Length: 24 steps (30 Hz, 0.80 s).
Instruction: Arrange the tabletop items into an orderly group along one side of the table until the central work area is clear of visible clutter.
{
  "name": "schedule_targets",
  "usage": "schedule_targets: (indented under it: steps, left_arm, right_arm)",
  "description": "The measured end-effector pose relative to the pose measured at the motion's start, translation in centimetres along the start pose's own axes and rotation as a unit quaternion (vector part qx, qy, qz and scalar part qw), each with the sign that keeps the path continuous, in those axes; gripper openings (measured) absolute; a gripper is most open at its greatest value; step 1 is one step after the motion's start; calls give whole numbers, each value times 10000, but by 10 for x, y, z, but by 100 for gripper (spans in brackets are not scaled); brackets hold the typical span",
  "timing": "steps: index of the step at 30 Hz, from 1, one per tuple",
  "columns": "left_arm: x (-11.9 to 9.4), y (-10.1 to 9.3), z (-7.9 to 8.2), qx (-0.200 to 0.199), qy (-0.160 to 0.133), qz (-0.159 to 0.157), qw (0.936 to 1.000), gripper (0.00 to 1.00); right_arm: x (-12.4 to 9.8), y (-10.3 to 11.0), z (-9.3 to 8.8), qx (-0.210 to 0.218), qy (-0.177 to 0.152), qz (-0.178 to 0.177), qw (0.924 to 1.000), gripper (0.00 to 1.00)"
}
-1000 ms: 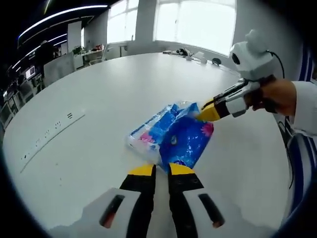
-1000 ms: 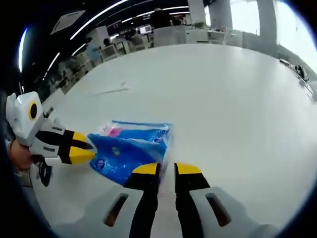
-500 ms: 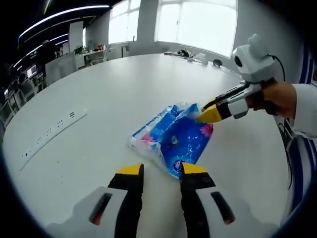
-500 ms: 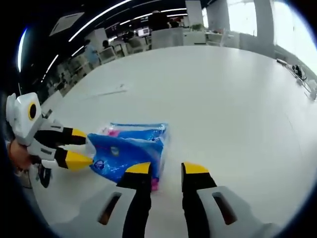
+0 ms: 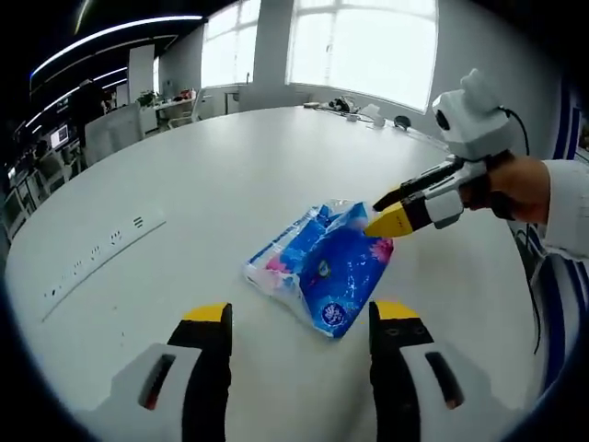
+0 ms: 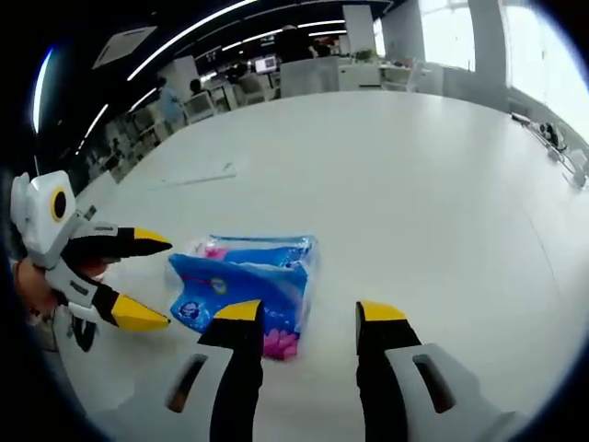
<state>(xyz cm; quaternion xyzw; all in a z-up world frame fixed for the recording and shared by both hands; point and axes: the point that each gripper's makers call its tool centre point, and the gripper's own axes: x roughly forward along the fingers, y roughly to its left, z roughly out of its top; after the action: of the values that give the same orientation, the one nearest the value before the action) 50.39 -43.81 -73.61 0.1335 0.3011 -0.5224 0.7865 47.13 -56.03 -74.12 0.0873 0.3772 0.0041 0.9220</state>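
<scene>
A blue plastic pack of tissues (image 5: pixel 322 267) with pink print lies flat on the white table (image 5: pixel 202 175). My left gripper (image 5: pixel 302 313) stands wide open just short of the pack's near edge, with nothing between its fingers. My right gripper (image 5: pixel 385 212) comes in from the right, held by a hand, its jaws apart over the pack's far right corner. In the right gripper view the pack (image 6: pixel 244 281) lies just ahead of my right gripper (image 6: pixel 309 313), whose left finger overlaps its near edge. My left gripper (image 6: pixel 152 281) is open at the pack's left end.
A power strip (image 5: pixel 97 253) is set into the table at the left, also seen as the power strip (image 6: pixel 198 175). Small items (image 5: pixel 359 106) sit at the table's far edge by the windows. A sleeve and hand (image 5: pixel 515 184) are at the right. Office desks stand beyond.
Both grippers were shut on the pack's ends and have opened, letting it go. The pack now lies flat on the table, and the left gripper has drawn back a little.
</scene>
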Motion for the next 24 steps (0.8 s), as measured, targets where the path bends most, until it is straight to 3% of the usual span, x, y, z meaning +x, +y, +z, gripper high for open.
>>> schedule_targets:
  steps: [13, 19, 24]
  left_arm:
    - [-13, 3, 10, -39, -100, 14, 9999, 73]
    - [-22, 5, 20, 2, -191, 6, 9998, 77]
    - [-32, 5, 26, 25, -257, -8, 9997, 79]
  right_arm:
    - [-13, 6, 18, 33, -298, 40, 9995, 54]
    - [-22, 11, 28, 50, -456, 73, 9989, 52]
    - [-31, 18, 39, 23, -631, 166, 9979, 57]
